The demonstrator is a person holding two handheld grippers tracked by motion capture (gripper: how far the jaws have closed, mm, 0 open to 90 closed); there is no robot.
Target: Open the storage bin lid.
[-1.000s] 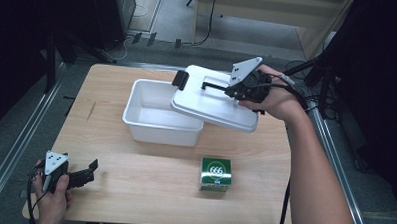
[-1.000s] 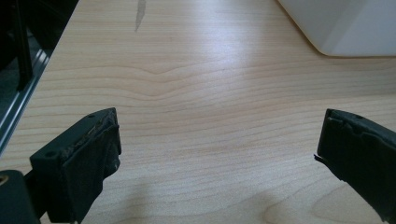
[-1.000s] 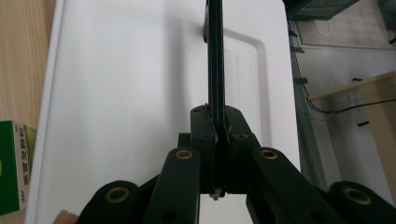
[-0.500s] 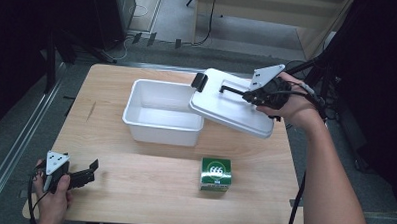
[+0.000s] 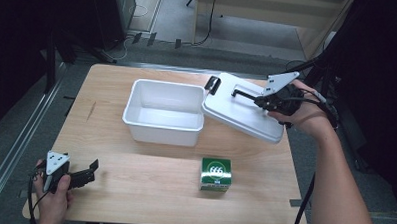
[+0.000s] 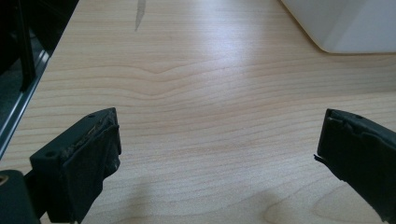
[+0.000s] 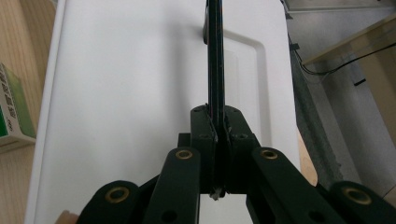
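Observation:
A white lid (image 5: 239, 112) with a black handle (image 7: 215, 51) hangs tilted over the table's right side, its left edge near the rim of the open white box (image 5: 164, 111). My right gripper (image 5: 259, 100) is shut on that handle; in the right gripper view the jaws pinch the thin black bar above the lid (image 7: 140, 93). A green carton (image 5: 216, 173) marked 666 stands in front of the box, and its edge (image 7: 11, 112) shows beside the lid. My left gripper (image 5: 87, 174) rests open at the table's front left corner, nothing between its fingers (image 6: 84, 154).
The wooden table (image 5: 133, 190) ends at a metal rail (image 5: 15, 150) on the left. A corner of the white box (image 6: 345, 23) lies ahead of the left gripper. Dark floor with cables lies beyond the far edge.
My right gripper has carried the lid to the right, off the white box, leaving the box uncovered. The left gripper has stayed put.

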